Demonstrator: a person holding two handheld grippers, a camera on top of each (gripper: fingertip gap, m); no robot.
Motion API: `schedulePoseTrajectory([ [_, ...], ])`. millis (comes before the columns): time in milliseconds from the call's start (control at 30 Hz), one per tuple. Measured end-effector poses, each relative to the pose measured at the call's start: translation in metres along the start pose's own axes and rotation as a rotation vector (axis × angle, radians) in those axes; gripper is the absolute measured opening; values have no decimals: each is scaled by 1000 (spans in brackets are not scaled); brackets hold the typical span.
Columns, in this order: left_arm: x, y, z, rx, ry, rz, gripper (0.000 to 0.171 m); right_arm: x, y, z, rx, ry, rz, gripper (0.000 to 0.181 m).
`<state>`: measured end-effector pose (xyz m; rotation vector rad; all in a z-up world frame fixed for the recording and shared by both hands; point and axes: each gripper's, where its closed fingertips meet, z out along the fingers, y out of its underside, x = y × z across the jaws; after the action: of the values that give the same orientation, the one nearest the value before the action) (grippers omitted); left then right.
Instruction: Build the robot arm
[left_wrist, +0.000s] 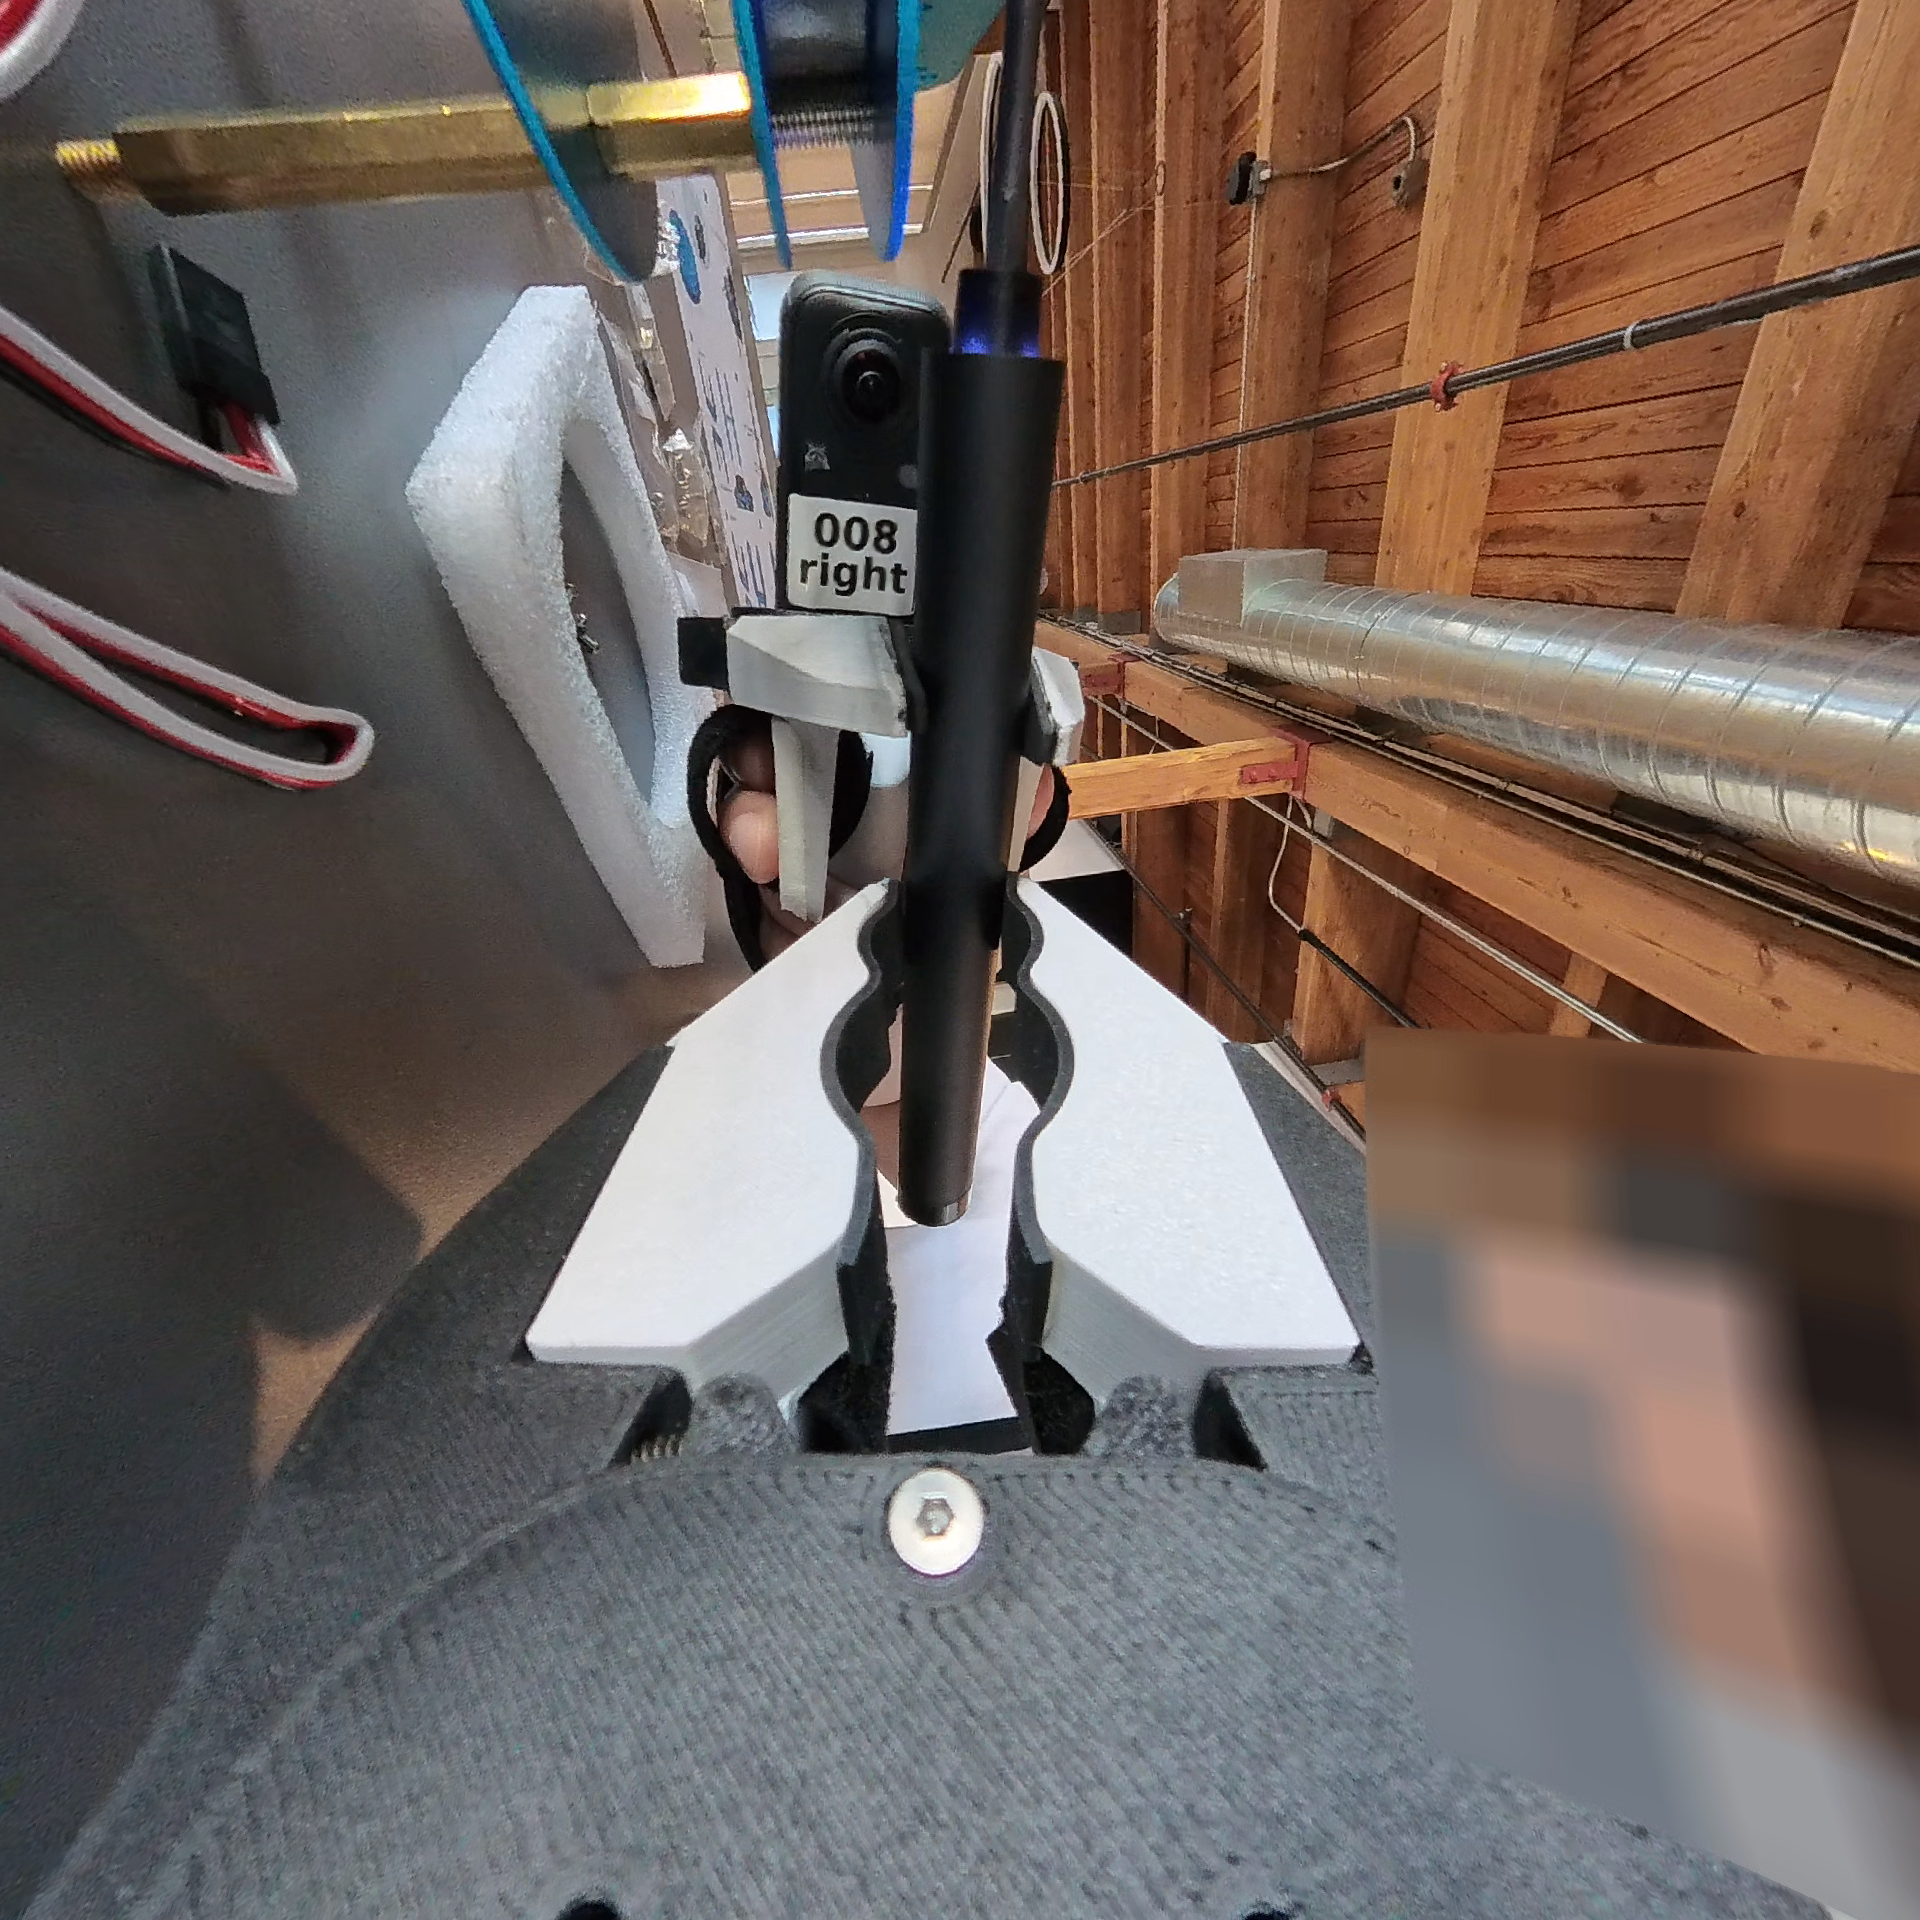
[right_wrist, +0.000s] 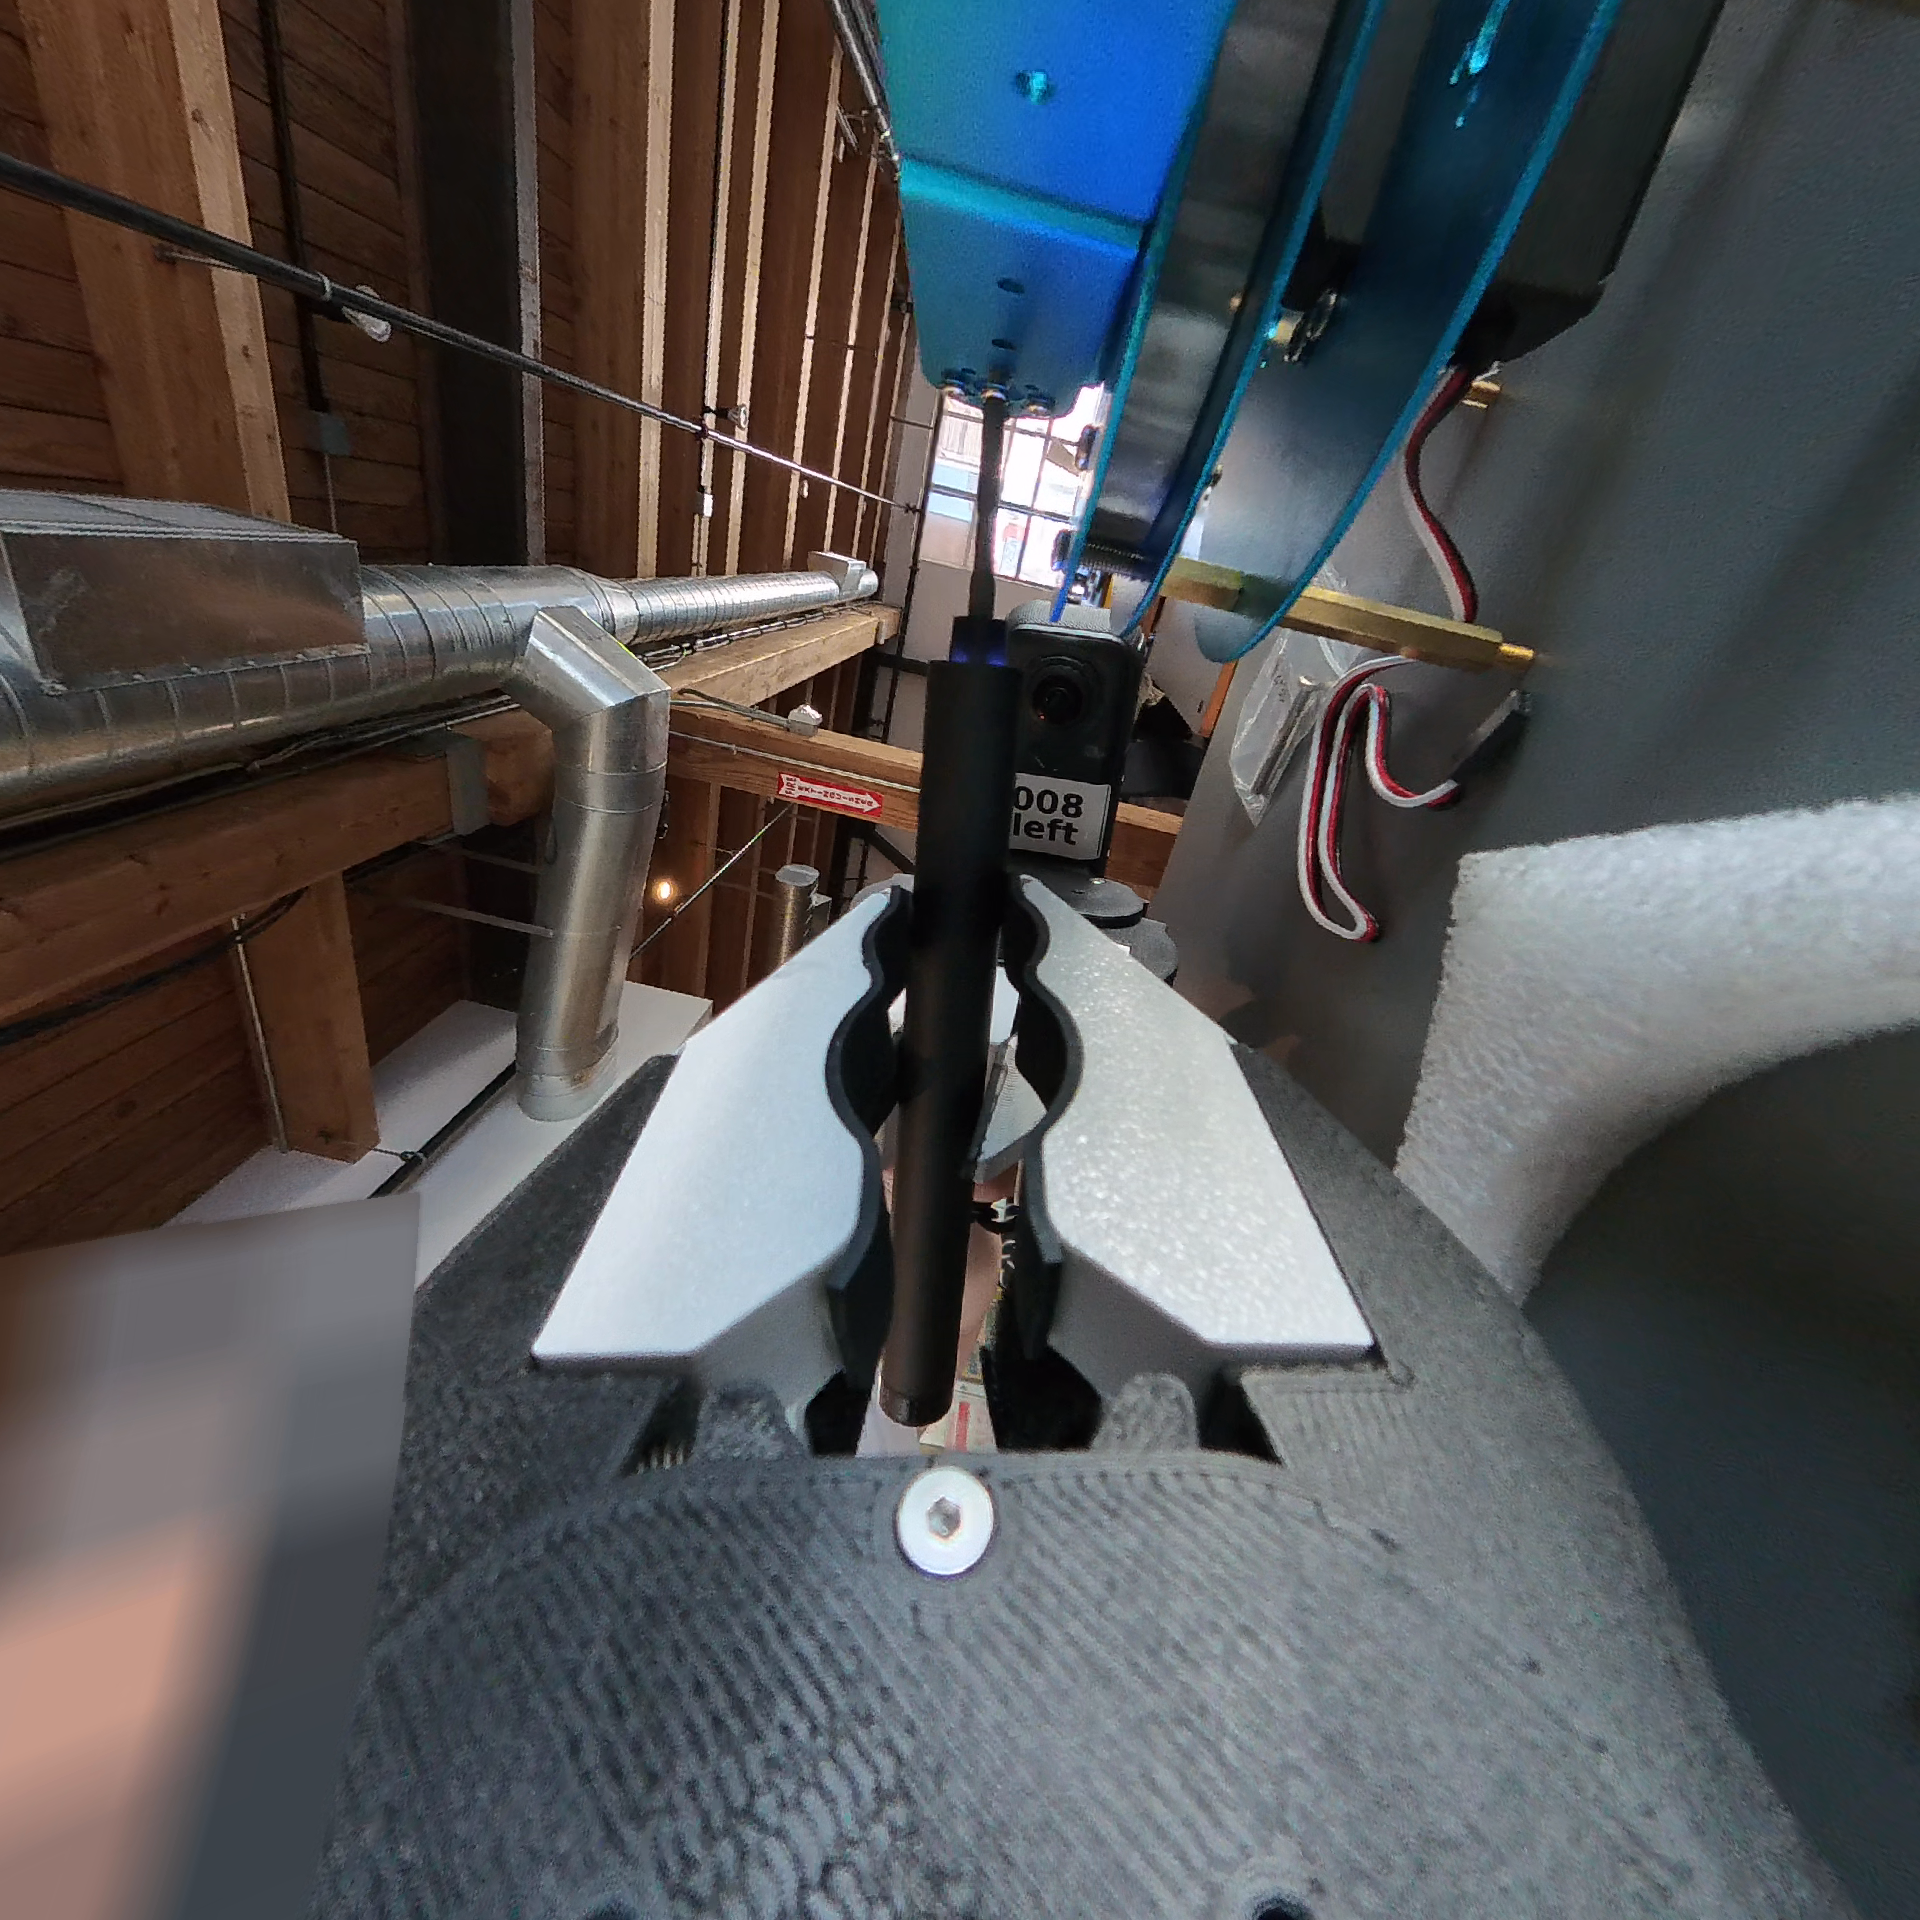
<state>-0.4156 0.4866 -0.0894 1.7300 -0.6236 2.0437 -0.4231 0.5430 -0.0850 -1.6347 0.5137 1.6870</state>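
Observation:
A black cylindrical tool (left_wrist: 971, 727) with a blue-lit ring at its top points up; its thin shaft (right_wrist: 985, 499) reaches the underside of a blue plate (right_wrist: 1018, 208). My left gripper (left_wrist: 948, 920) is shut on the tool's lower body. My right gripper (right_wrist: 951, 920) is shut on the same tool. In the left wrist view the right gripper (left_wrist: 940, 707) shows clamping the tool higher up, with its black camera (left_wrist: 862, 395) beside it. The left gripper's camera (right_wrist: 1075, 707) shows behind the tool in the right wrist view.
Clear blue-edged acrylic plates (right_wrist: 1247, 416) and a brass standoff (left_wrist: 416, 145) sit above. Red-white-black servo wires (right_wrist: 1371, 790) hang on a grey panel (left_wrist: 208, 935). A white foam block (left_wrist: 540, 582) stands alongside. Wooden beams and a silver duct (left_wrist: 1558, 665) fill the background. The tips of one gripper are about 5 centimetres away from the tips of the other.

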Motion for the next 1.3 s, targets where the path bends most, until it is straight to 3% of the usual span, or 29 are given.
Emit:
schedulePoseTrajectory([
  [300, 1, -1, -1, -3, 4, -6, 16, -4, -1, 0, -2, -11, 3, 25],
  [467, 2, -2, -1, -8, -6, -1, 16, -1, -1, 0, -21, 20, -22, 18],
  [1300, 0, -2, -4, -7, -4, -11, 16, 1, -1, 1, -4, -2, 18, 16],
])
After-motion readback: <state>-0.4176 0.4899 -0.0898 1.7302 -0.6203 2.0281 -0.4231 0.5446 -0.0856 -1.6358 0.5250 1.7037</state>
